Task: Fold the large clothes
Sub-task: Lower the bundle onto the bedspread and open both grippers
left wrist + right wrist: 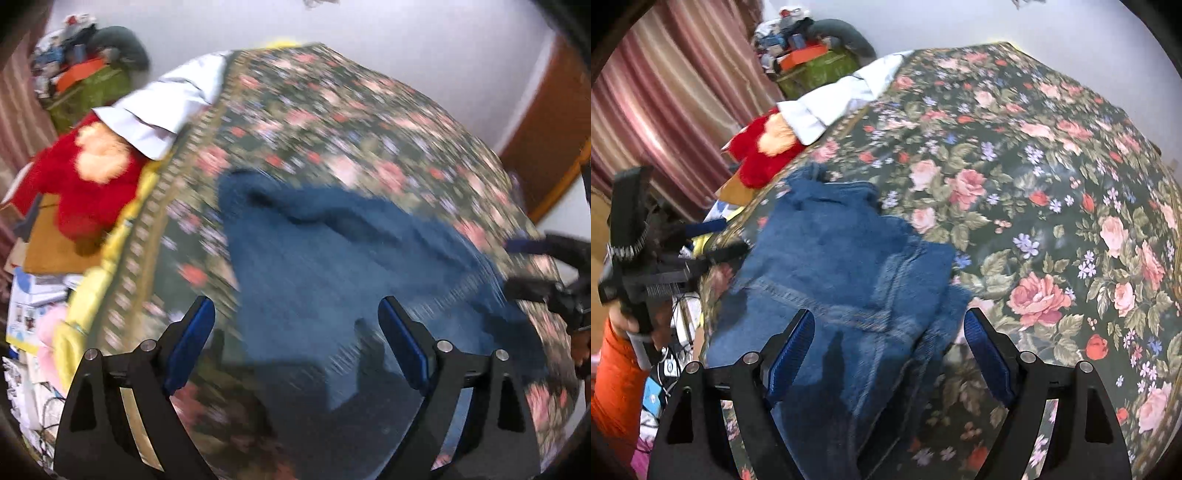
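Right wrist: jeans (846,280) near bedspread's (1052,206) left edge; right tool (889,354) spread.

I count one blue denim garment (834,266), one floral bedspread (1052,184), one red plush toy (757,155), one white cloth (831,103), and my two tools, left tool (295,325) and right tool (888,332).

Even indoor light; fisheye views, the left one motion-blurred.

Left wrist view: the bedspread (332,110) and jeans (332,258) are streaked, while the left hand-held gripper (295,332) stays sharp. Right wrist view: the floral print is crisp and the denim slightly soft. Finger shadows fall on the jeans. Both frames bend and darken at the corners.
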{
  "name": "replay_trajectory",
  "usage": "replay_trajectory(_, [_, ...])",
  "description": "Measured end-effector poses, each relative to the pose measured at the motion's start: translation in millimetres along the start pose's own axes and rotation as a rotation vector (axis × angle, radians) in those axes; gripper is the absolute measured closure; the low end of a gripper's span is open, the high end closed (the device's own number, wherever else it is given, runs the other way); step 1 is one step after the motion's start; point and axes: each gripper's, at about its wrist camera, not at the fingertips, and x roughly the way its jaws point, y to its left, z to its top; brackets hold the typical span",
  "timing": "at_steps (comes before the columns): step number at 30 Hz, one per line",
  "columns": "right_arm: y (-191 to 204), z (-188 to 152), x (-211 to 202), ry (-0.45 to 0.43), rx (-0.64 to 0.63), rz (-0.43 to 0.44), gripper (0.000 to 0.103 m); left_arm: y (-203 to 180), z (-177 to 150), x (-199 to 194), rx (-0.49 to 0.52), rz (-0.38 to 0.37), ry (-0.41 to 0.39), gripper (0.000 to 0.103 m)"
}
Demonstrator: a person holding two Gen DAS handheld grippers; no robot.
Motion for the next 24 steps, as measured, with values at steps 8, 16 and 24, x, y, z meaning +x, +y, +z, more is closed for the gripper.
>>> replay_trajectory(8, [22.3,-53.7,8.3,0.065,-0.080,-0.070,0.021,-32.9,-53.0,-2.4,0.030,0.041,0.026,0.012])
replay_trajectory(16, [12.0,-78.3,-41.2,-0.005,0.016,-0.061,0.021,-27.7,-82.7,-39.7,0.013,0.117,0.013,0.012])
replay_trajectory(24, [42.5,-69.5,-134.4,-0.271,0.009,-0.054,0.021,-40.8,-81.0,-137.9,-0.025,0.152,-0.233,0.012])
